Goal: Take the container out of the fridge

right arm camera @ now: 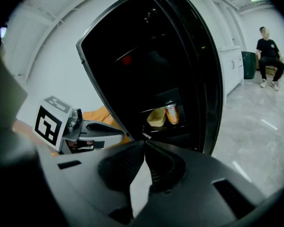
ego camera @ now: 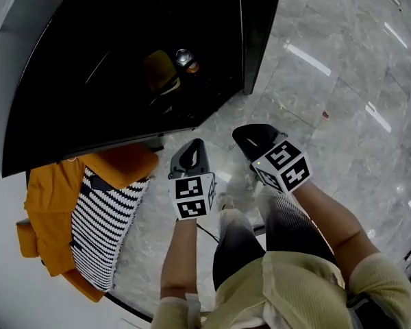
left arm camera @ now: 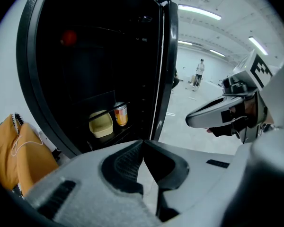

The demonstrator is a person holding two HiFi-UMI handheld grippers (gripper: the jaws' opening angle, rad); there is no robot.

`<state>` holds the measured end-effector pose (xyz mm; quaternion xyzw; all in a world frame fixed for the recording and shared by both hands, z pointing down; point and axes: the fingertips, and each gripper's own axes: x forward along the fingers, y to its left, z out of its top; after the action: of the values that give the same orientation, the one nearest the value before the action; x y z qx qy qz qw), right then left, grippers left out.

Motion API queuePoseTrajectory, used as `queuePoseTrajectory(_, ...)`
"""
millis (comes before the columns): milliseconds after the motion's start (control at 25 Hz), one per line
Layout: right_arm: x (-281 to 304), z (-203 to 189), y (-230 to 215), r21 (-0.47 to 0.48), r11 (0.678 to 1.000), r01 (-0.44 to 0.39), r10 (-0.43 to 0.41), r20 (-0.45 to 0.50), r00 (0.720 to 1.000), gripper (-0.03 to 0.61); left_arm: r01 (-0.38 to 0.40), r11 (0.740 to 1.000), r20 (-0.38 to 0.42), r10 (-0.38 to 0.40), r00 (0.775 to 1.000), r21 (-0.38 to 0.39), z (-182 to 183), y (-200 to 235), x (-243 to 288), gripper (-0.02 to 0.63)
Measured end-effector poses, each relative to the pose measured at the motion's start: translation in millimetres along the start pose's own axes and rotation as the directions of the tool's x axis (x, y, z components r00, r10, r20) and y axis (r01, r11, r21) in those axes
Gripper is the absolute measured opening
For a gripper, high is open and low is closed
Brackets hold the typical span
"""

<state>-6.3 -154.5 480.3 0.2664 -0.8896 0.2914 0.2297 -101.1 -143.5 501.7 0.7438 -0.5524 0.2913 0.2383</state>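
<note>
Grey marbled floor tiles [ego camera: 342, 101], white walls. Black fridge [ego camera: 89, 60] stands open at the far left, interior dark. Pale yellow container [left arm camera: 101, 123] sits on a low shelf inside, with a can [left arm camera: 120, 113] just beside it on its right; whether the two touch cannot be told.

Left gripper [left arm camera: 143, 145]: fingers pressed together, nothing between them, held over the floor in front of the open fridge and apart from the container. Right gripper [right arm camera: 145, 145]: fingers likewise together and empty, beside the left one on its right, tips toward the fridge.

Orange cloth [ego camera: 48, 204] and a black-and-white striped fabric [ego camera: 106, 225] lie on the floor at the near left, against the fridge. One person [right arm camera: 269, 56] sits at the far right of the room.
</note>
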Motion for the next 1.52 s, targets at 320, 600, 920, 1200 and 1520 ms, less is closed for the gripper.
queuePoseTrajectory(320, 27.9, -12.7, -15.8, -0.004, 1.000, -0.006, 0.006, -0.004, 1.000, 0.029, -0.028, 0.998, -0.038, 0.030, 0.999, 0.059, -15.7, 8.1, 30.6, 0.028)
queuePoseTrajectory(600, 54.8, -15.3, -32.0, -0.006, 1.000, -0.005, 0.005, 0.004, 1.000, 0.030, -0.072, 0.992, -0.028, 0.075, 0.997, 0.105, -17.9, 25.1, 59.1, 0.028)
queuePoseTrajectory(920, 80.5, -20.4, -45.9, -0.020, 1.000, -0.013, 0.013, 0.006, 1.000, 0.030, -0.104, 0.987, -0.015, 0.106, 0.994, 0.119, -19.1, 35.5, 86.5, 0.028)
queuePoseTrajectory(1200, 103.4, -22.9, -57.2, -0.055, 0.998, -0.015, 0.015, -0.001, 1.000, 0.030, -0.138, 0.984, -0.009, 0.140, 0.990, 0.115, -21.6, 54.4, 104.2, 0.028)
queuePoseTrajectory(1520, 123.2, -30.1, -66.2, -0.060, 0.998, -0.026, 0.025, -0.014, 1.000, 0.030, -0.188, 0.976, 0.011, 0.187, 0.982, 0.109, -6.4, 78.1, 124.3, 0.028)
